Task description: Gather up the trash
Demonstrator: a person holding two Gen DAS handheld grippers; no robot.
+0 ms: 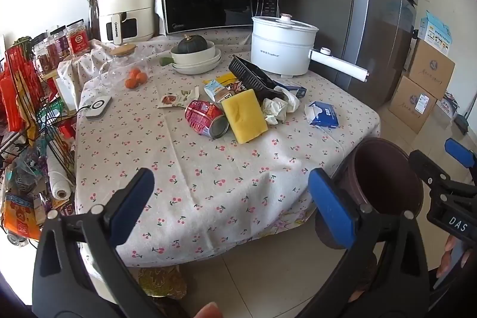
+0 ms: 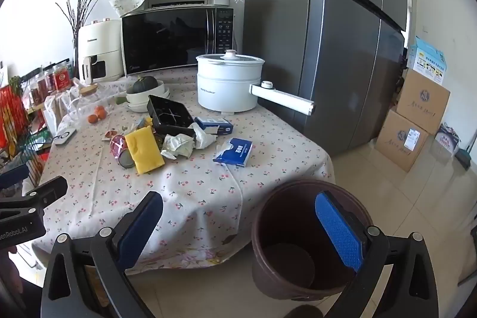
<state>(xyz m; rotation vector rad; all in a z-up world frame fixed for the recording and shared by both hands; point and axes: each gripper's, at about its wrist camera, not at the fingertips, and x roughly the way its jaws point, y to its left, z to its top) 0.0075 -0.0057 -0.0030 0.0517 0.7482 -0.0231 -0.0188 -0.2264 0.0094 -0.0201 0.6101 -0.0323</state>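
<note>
- The left gripper (image 1: 229,204) is held over the tabletop's (image 1: 208,169) near edge, jaws spread wide, nothing gripped.
- Trash is heaped mid-tabletop: a red can (image 1: 207,118), a yellow sponge (image 1: 244,115), crumpled paper (image 1: 275,109), a blue tissue pack (image 1: 323,113).
- The brown bin (image 2: 310,240) stands on the floor off the near right corner.
- The right gripper (image 2: 238,228) is seen with jaws wide, one pad over the bin.

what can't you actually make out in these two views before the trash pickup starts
- Black tray: left wrist view, what lies under it is hidden by the tray itself.
- Brown bin: right wrist view, its right wall sits behind the right gripper finger.
- Can label: print too small.
</note>
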